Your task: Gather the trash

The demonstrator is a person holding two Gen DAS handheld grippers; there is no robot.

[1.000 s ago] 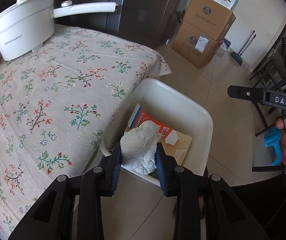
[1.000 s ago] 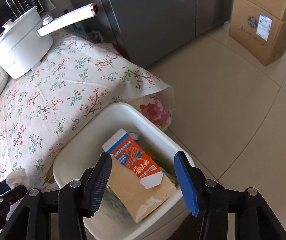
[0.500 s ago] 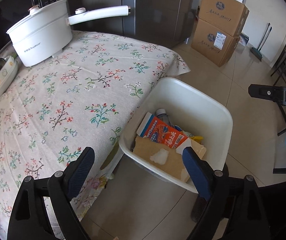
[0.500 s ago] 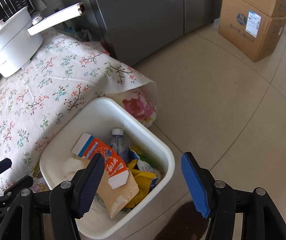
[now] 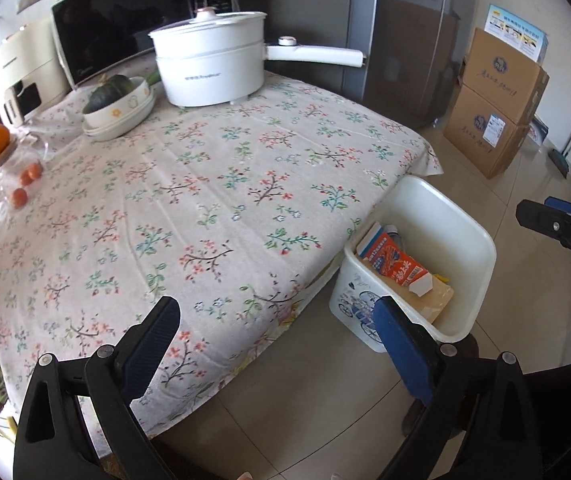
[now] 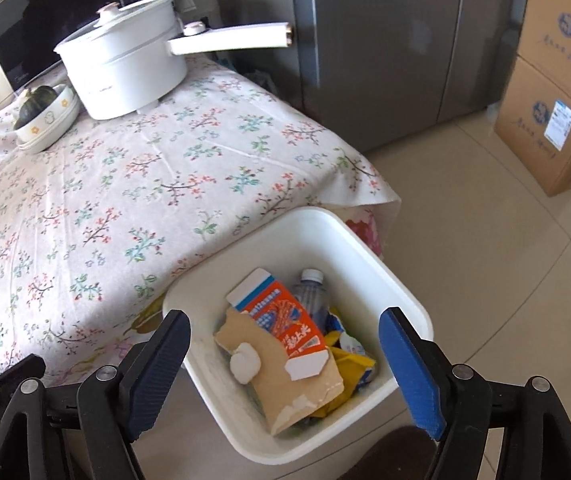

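Where the white bin [image 6: 365,248] stands on the tiled floor against the corner of the floral-clothed table [image 5: 205,200], an orange carton [image 6: 285,320], torn brown cardboard [image 6: 309,396], a clear bottle [image 6: 311,292], yellow wrappers [image 6: 349,364] and a white paper wad [image 6: 245,364] are seen inside it. The left gripper [image 5: 277,344] is held over the table edge beside the bin, the right gripper [image 6: 285,372] above the bin; the jaws of both are opening wide, and nothing is gripped.

A table under a floral cloth [image 5: 213,200] carries a white electric pot [image 5: 209,64] and a bowl of squash [image 5: 119,106]. Small orange fruits [image 5: 29,174] lie near its edge. On the tiled floor [image 6: 505,260] stand a white bin [image 6: 369,248] and stacked cardboard boxes [image 6: 553,92].
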